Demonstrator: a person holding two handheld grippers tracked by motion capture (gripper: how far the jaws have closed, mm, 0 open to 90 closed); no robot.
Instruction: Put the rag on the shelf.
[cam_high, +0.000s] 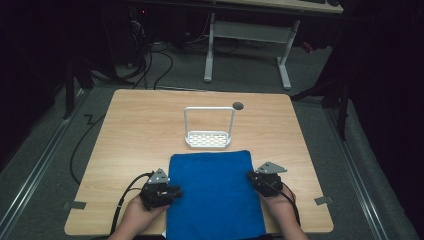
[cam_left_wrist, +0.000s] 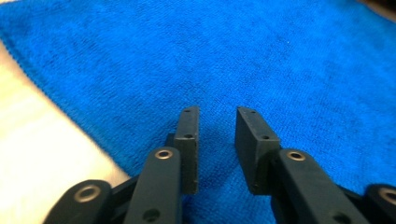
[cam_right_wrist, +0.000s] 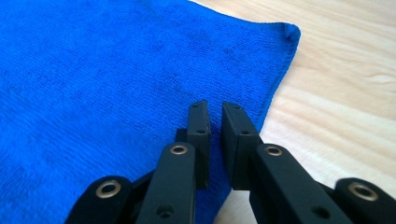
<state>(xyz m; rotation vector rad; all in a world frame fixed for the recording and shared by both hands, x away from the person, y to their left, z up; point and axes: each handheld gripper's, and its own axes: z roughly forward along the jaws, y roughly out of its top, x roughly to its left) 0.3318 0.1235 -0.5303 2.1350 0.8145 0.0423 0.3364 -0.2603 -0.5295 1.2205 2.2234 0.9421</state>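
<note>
A blue towel (cam_high: 215, 195) lies flat on the near middle of the wooden table (cam_high: 135, 130) and hangs past its front edge. My left gripper (cam_high: 176, 191) sits at the towel's left edge, pointing inward. In the left gripper view this gripper (cam_left_wrist: 217, 112) is open, low over the towel (cam_left_wrist: 140, 56), with nothing between its jaws. My right gripper (cam_high: 251, 176) sits at the towel's right edge. In the right gripper view it (cam_right_wrist: 214, 106) hovers over the towel (cam_right_wrist: 93, 70) near its edge, with only a narrow slit between the jaws and nothing held.
A small white rack (cam_high: 208, 140) with a tall wire handle stands just beyond the towel's far edge. A dark round hole (cam_high: 238, 105) is in the tabletop behind it. A white-legged desk (cam_high: 250, 35) stands on the floor beyond the table.
</note>
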